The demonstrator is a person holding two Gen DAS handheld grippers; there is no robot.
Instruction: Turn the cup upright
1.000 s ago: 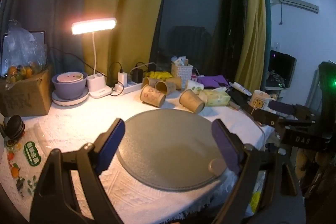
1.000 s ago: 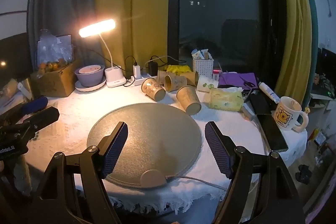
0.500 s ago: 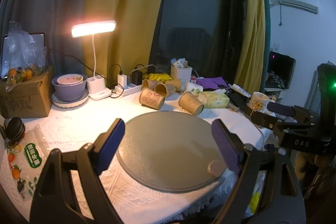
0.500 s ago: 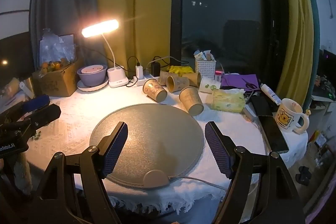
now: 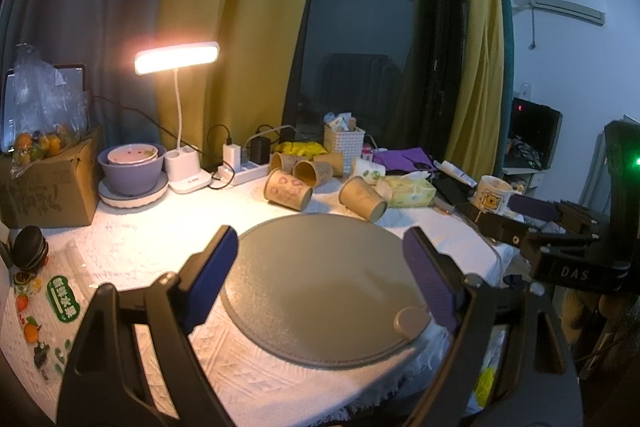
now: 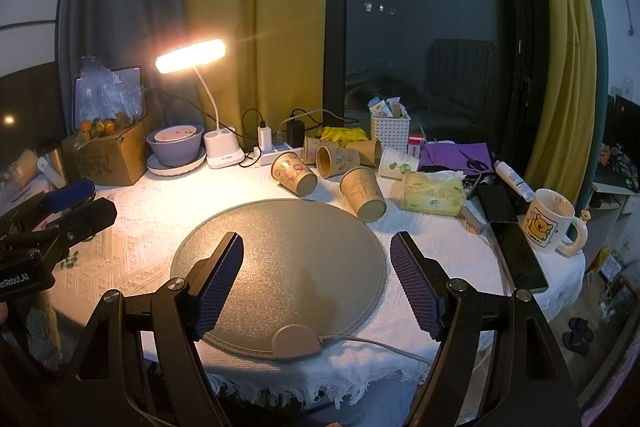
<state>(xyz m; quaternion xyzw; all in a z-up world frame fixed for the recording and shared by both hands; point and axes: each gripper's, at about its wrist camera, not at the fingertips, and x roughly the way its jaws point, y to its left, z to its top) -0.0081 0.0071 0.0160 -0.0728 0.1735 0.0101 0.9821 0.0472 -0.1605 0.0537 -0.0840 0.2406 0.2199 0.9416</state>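
Note:
Several brown paper cups lie on their sides beyond the round grey mat. The nearest cup lies at the mat's far right edge, mouth toward me. Another cup lies to its left. More cups lie behind them. My left gripper is open and empty above the mat's near side. My right gripper is open and empty above the mat's near edge. Each gripper shows at the side of the other's view.
A lit desk lamp, a purple bowl on a plate, a cardboard box, a power strip, a white basket, a tissue pack, phones and a mug crowd the table's rim.
Both views have shifted slightly; the table and cups sit a little lower and farther in frame. The cups have not moved and both grippers stay open.

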